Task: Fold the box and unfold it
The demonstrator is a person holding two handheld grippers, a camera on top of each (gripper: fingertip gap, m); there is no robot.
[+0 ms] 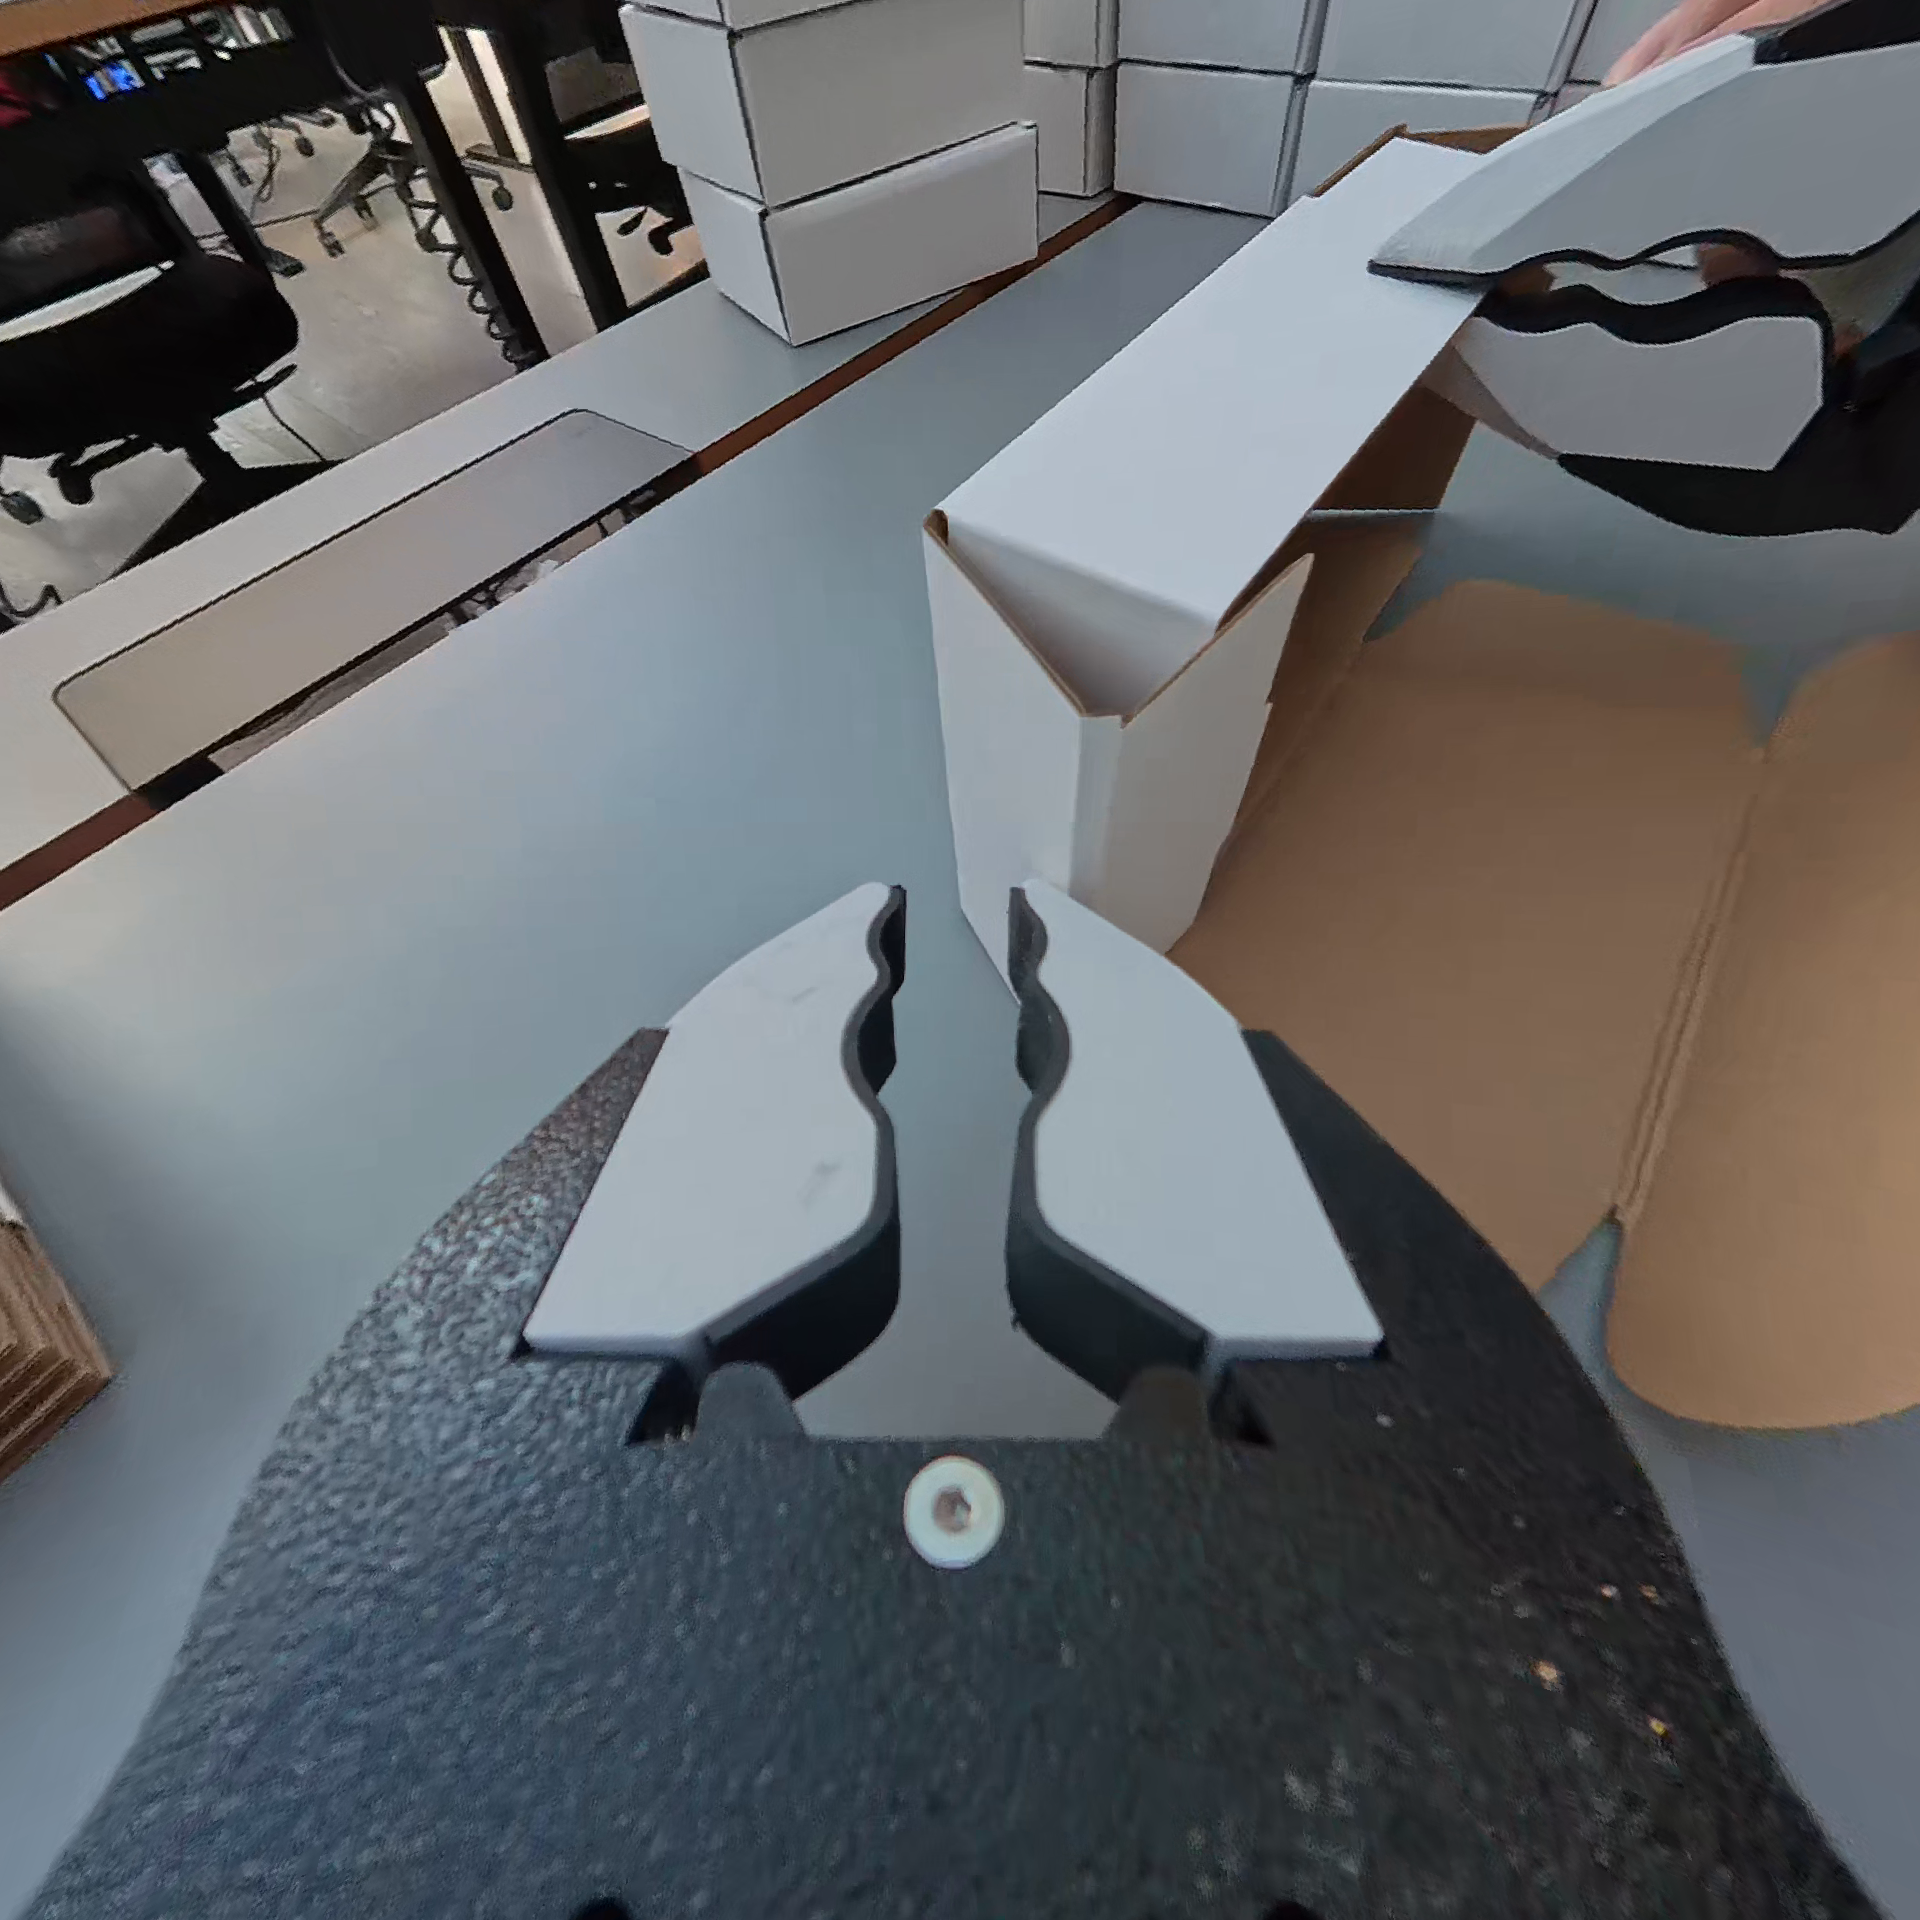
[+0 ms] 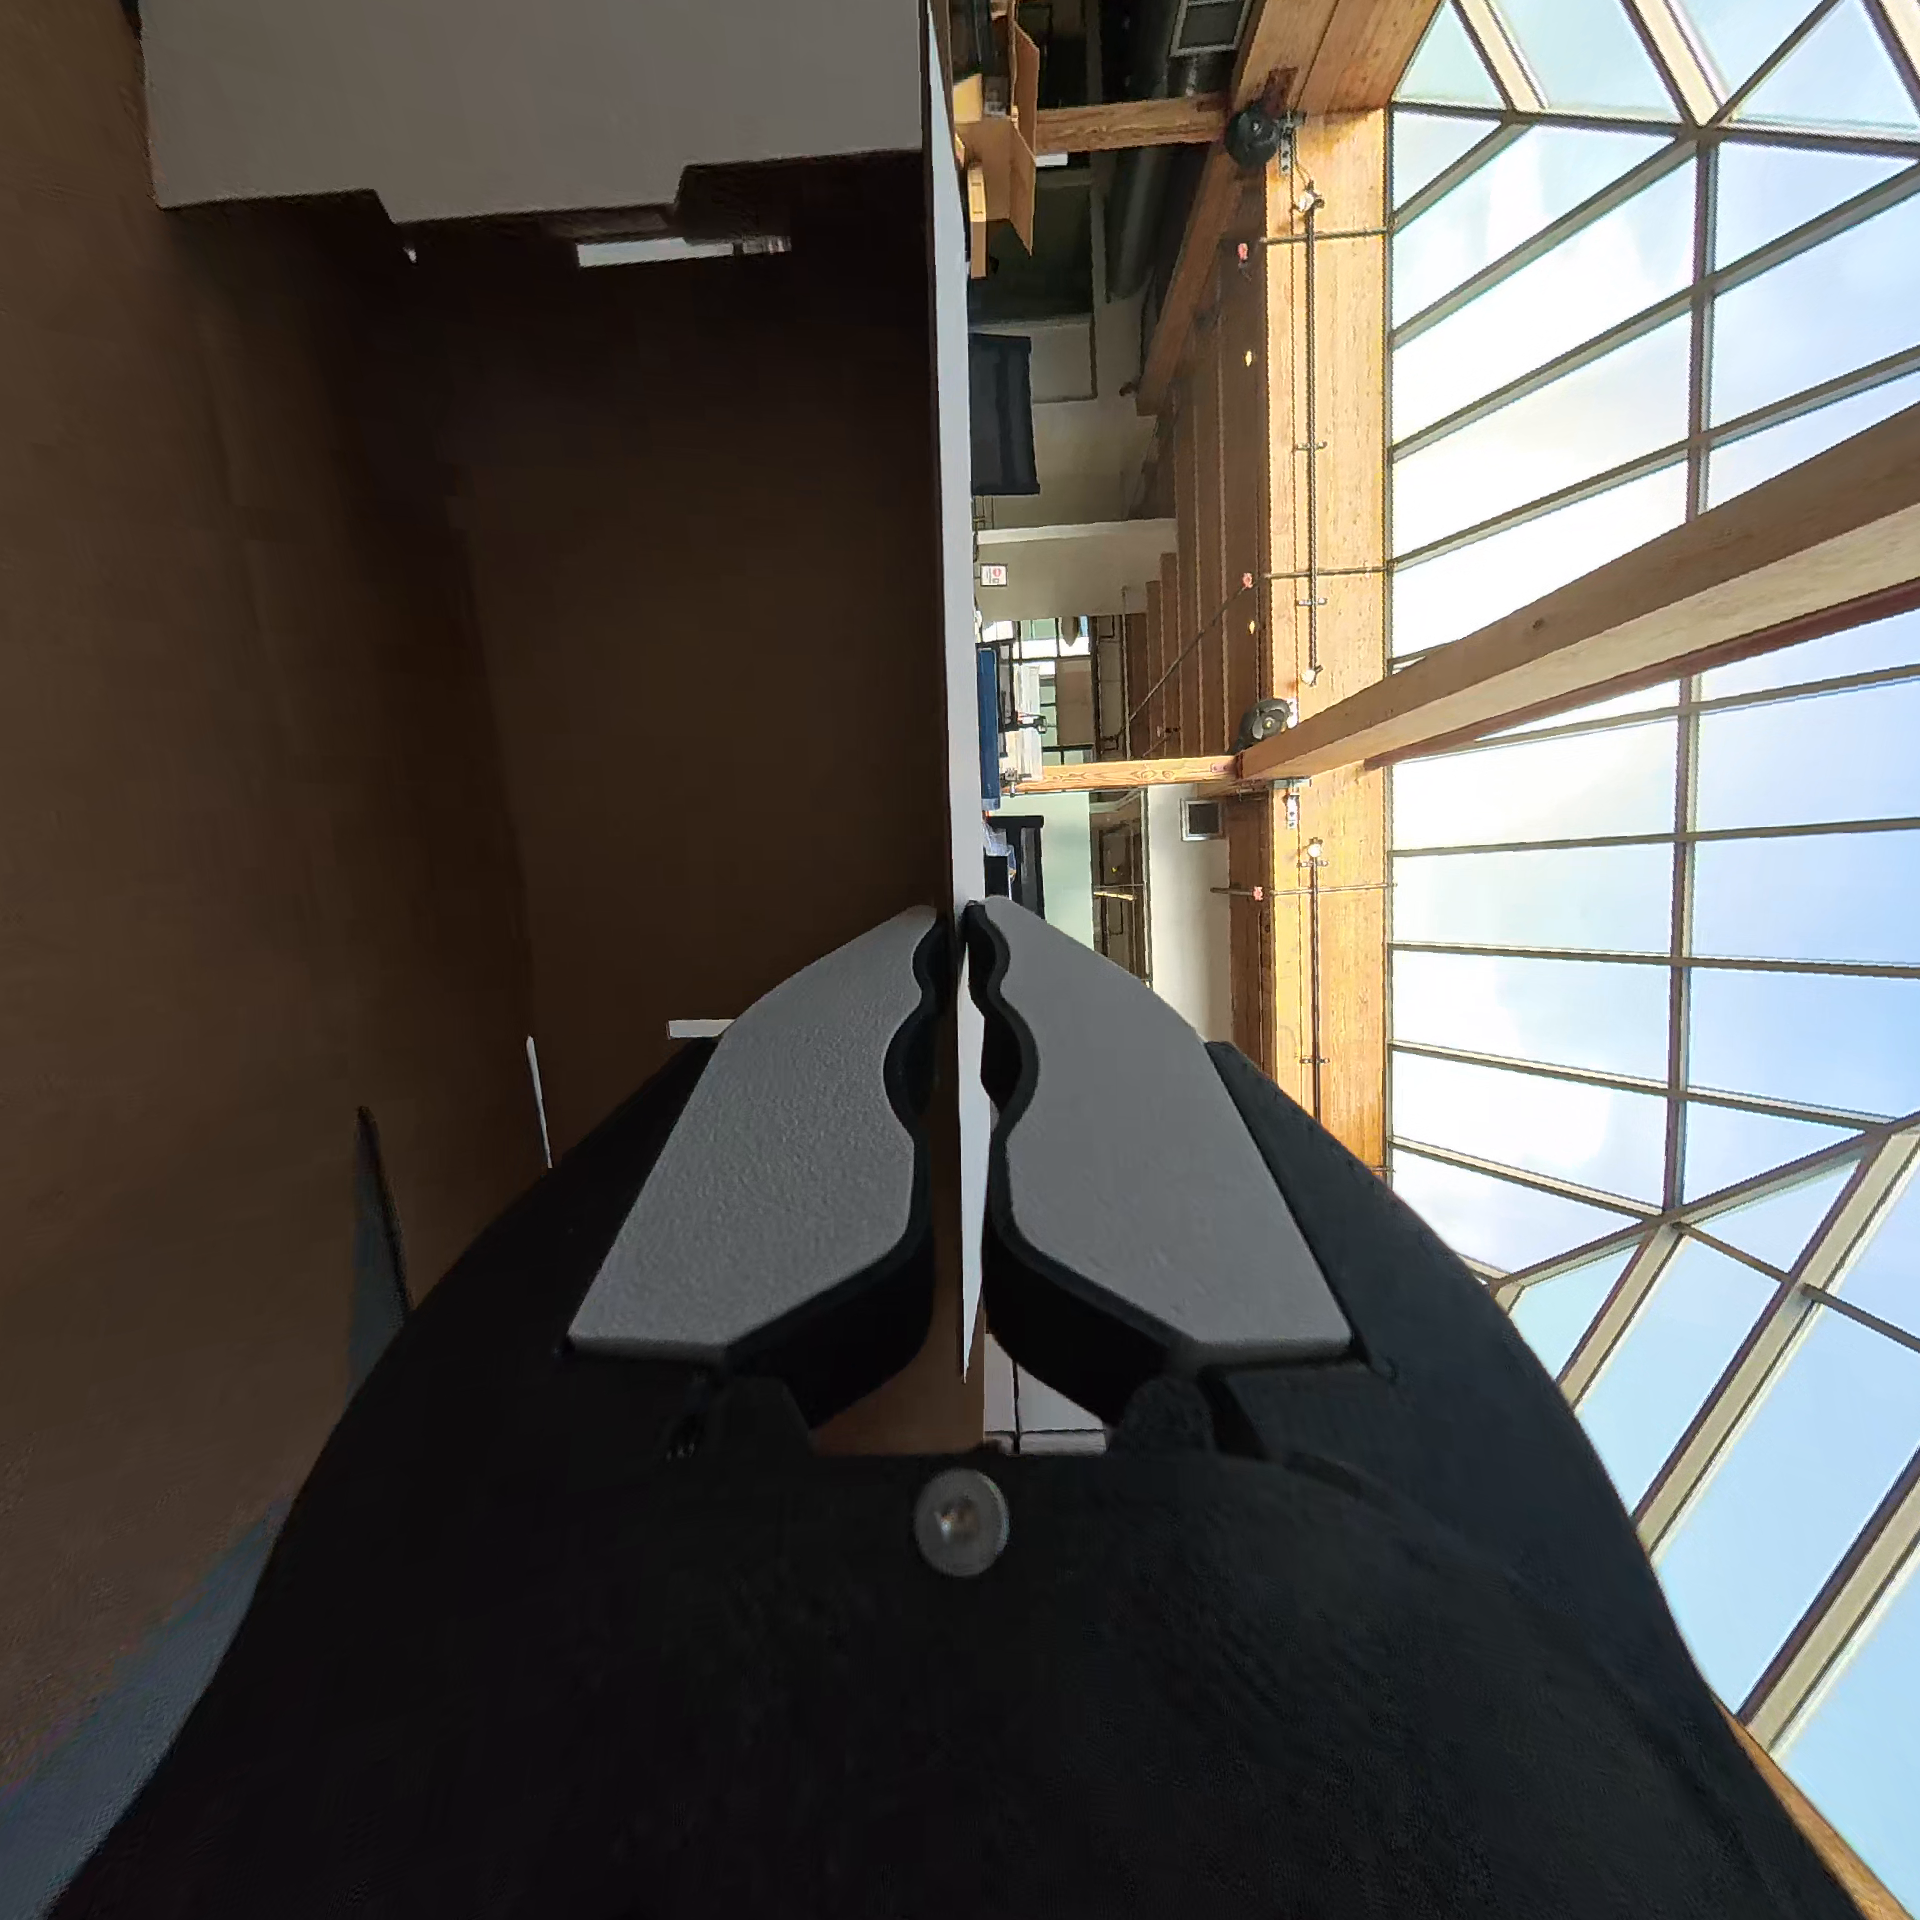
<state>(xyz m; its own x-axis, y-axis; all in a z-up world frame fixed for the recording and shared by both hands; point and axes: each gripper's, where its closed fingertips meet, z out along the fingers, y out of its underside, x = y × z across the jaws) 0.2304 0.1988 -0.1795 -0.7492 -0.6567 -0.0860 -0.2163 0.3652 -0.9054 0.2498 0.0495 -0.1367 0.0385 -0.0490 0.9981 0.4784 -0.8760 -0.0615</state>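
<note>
Lying half-folded — white box point(image 1: 1122, 582), brown inside — one wall pinched in right gripper point(image 2: 958, 914) jaws, left gripper point(image 1: 956, 899) jaws spread.

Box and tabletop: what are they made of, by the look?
Box: looks like thin cardboard, matte white outside, raw brown inside; creased fold lines and brown cut edges show. The right gripper is shut on one of its panels, which looks sheet-thin there.
Tabletop: smooth matte grey, probably laminate over board; a brown edge strip shows at its far side, but the core is not visible.
</note>
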